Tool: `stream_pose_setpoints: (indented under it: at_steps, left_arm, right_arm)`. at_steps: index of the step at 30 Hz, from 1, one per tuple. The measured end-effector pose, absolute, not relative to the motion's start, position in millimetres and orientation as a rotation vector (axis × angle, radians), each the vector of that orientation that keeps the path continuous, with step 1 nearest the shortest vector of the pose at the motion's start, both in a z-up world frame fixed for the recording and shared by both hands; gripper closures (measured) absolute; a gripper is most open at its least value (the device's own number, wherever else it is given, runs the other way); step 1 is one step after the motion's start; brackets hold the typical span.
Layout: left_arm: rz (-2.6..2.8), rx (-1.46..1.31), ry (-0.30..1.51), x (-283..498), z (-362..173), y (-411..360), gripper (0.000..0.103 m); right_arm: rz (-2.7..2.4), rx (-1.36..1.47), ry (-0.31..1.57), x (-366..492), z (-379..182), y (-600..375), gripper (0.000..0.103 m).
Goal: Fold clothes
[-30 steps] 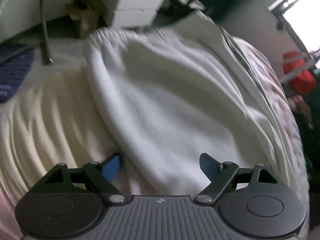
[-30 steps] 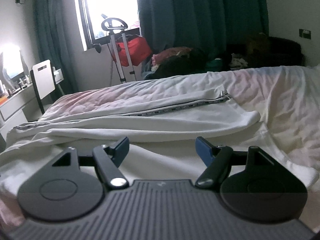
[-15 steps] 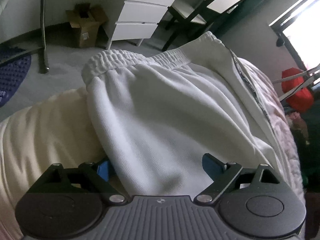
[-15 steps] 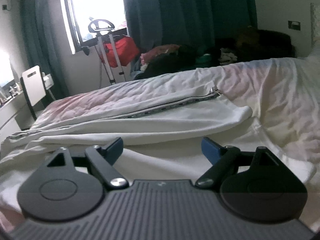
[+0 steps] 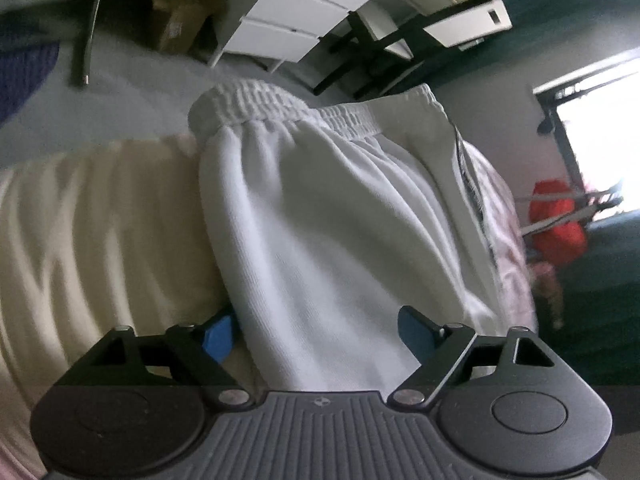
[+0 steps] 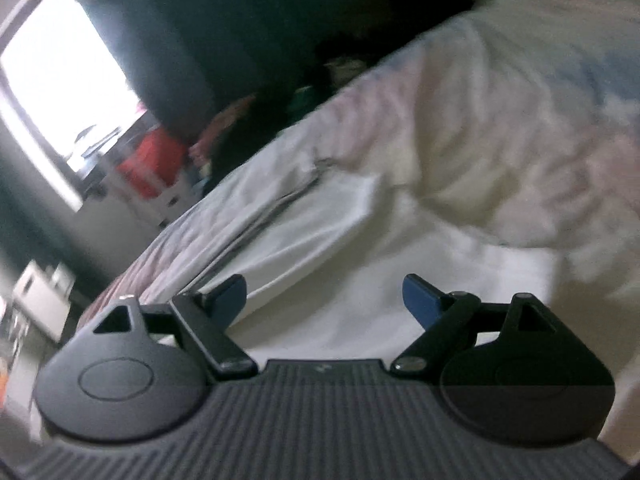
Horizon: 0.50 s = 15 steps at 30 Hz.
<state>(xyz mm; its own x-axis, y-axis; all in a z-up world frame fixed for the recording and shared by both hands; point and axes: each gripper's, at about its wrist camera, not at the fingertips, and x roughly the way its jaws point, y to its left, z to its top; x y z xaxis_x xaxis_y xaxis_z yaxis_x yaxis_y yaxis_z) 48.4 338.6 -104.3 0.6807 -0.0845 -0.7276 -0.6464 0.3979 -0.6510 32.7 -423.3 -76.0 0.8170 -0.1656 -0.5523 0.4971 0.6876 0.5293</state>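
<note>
White trousers [image 5: 328,216] lie along the edge of a bed [image 5: 80,220], their gathered elastic waistband [image 5: 280,108] at the far end, nearest the floor and a white drawer unit [image 5: 304,12]. The left gripper [image 5: 316,334] sits low over the cloth near the camera; its jaws are closing, with a fold of trouser fabric between them, but the blue pads [image 5: 416,336] do not visibly press it. The left pad is half hidden behind the fabric's edge, so contact there cannot be judged. A dark striped trim [image 5: 474,196] runs down the trousers' right side. Beyond, a cardboard box [image 5: 180,20] and a red bag [image 5: 556,224] are soft and blurred. The right wrist view is tilted and heavily smeared. The right gripper [image 6: 324,300] stands spread wide above the trouser legs [image 6: 320,240], gripping nothing. The far leg ends are hard to make out against the pale crumpled sheet [image 6: 500,140]. A bright window [image 6: 60,76] washes out the upper left, and the dark heap beyond the bed cannot be identified.
</note>
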Motion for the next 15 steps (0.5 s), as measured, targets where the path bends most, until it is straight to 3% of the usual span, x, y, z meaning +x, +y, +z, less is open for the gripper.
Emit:
stream_pose_setpoints:
  at_steps: [5,10,15]
  left_arm:
    - [0.382,-1.210,0.720,38,-107,345,0.036]
    - [0.388,-1.272,0.617,24,-107,354,0.041]
    - [0.427,-1.359,0.631,23,-127,369,0.052]
  right_arm:
    - [-0.550,0.838,0.552,21,-109,-462,0.017]
    - [-0.639,1.013,0.520,-1,-124,-476,0.017]
    - [-0.686,1.107,0.475,-11,-131,-476,0.018]
